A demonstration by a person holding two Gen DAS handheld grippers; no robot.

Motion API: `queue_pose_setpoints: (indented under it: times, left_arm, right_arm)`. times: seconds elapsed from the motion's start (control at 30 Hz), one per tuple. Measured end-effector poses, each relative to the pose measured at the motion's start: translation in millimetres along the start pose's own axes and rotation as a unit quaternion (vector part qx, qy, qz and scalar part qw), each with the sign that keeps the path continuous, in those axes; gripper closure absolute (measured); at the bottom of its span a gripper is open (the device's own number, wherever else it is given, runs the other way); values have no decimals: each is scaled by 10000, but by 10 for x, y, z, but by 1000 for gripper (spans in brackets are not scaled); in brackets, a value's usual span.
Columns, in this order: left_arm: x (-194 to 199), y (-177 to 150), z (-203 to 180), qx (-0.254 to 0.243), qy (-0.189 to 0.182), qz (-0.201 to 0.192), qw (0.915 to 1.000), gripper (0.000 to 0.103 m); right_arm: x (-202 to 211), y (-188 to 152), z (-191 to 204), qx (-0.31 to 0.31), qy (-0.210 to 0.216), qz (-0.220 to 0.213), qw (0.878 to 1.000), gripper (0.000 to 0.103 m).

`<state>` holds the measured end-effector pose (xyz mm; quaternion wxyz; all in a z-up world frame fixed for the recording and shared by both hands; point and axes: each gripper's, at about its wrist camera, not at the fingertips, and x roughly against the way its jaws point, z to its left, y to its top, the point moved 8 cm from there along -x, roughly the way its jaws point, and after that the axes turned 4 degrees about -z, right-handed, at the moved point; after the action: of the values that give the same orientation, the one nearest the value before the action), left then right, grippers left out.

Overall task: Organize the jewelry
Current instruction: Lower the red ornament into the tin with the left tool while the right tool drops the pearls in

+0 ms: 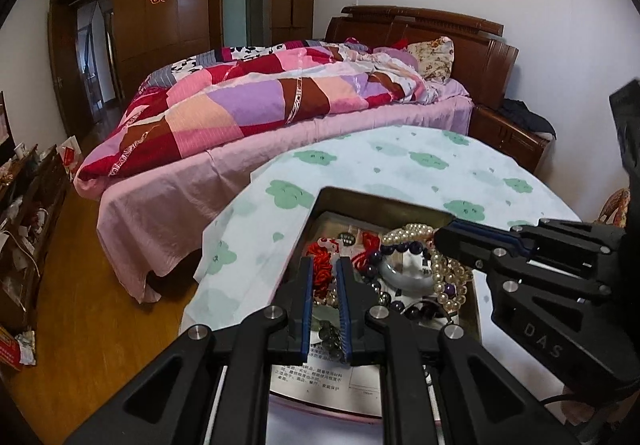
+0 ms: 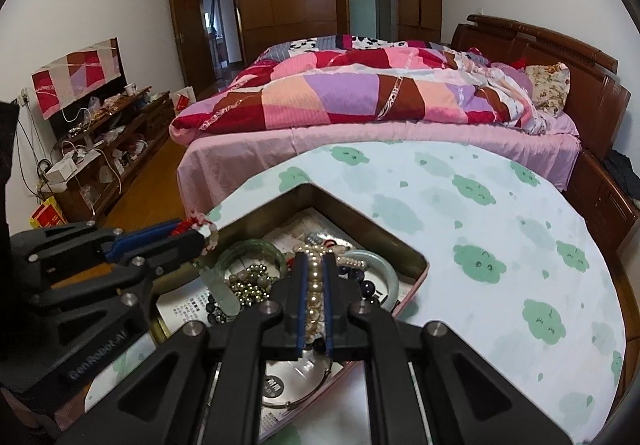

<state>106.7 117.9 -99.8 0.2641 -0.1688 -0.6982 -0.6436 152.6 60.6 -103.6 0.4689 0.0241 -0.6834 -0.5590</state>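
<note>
Both tools worked inside the open metal tin (image 2: 362, 223) standing on the desk (image 2: 500, 245) with its cloud-print cover. The left tool (image 1: 325, 265) was clamped on a red knotted cord (image 1: 322, 265), seen in the right view at (image 2: 188, 225). The right tool (image 2: 314, 259) was clamped on a pearl strand (image 2: 315, 277). Jade bangles (image 2: 250, 247) and dark beads (image 1: 386, 247) lay in the tin near them.

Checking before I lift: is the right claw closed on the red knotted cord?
No, the right claw pinches the cream pearl strand between its blue pads.
</note>
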Motion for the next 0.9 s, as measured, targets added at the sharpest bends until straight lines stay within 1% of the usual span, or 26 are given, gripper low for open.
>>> queue_pose_setpoints:
  times: [0.17,0.37,0.6,0.9]
  left_arm:
    - [-51,-50,-8,-39,38,62,10000,93]
    - [-148,-122,79,4,90,202,9998,92]
    - [-223,-196,99,36,106,316,9994,92]
    - [-269,-265,103,43,111,409,9991,92]
  right_arm:
    - [-63,-53,-3,-2,-3,150,9999,95]
    - [-136,-133,-4,29,3,333,9994,95]
    - [-168,-191,63,110,50,403,9991,95]
    - [-212,-251,54,24,61,463,9989,95]
